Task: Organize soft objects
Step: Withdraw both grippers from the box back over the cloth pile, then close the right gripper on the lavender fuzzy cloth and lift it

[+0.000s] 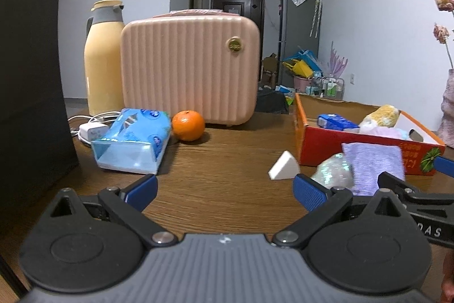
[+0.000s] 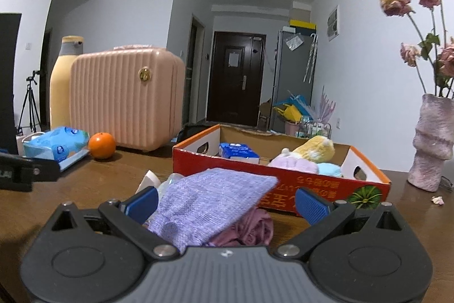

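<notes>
A red cardboard box [image 2: 283, 169] holds a blue tissue pack [image 2: 239, 152], a yellow plush [image 2: 315, 148] and pastel soft items [image 2: 295, 165]. My right gripper [image 2: 225, 202] is open around a purple knitted cloth [image 2: 210, 203] that lies over a mauve fabric bundle [image 2: 249, 227], just in front of the box. In the left wrist view the cloth [image 1: 371, 166], a shiny plastic wad [image 1: 334, 171] and a white sponge wedge [image 1: 283, 166] lie beside the box [image 1: 320, 146]. My left gripper [image 1: 225, 193] is open and empty over the table.
A blue tissue pack [image 1: 133, 141], an orange [image 1: 188, 125], a white charger [image 1: 92, 131], a pink case [image 1: 190, 71] and a yellow thermos [image 1: 102, 58] stand at the back left. A black bag [image 1: 31, 81] is at the far left. A vase of dried roses [image 2: 432, 144] stands right.
</notes>
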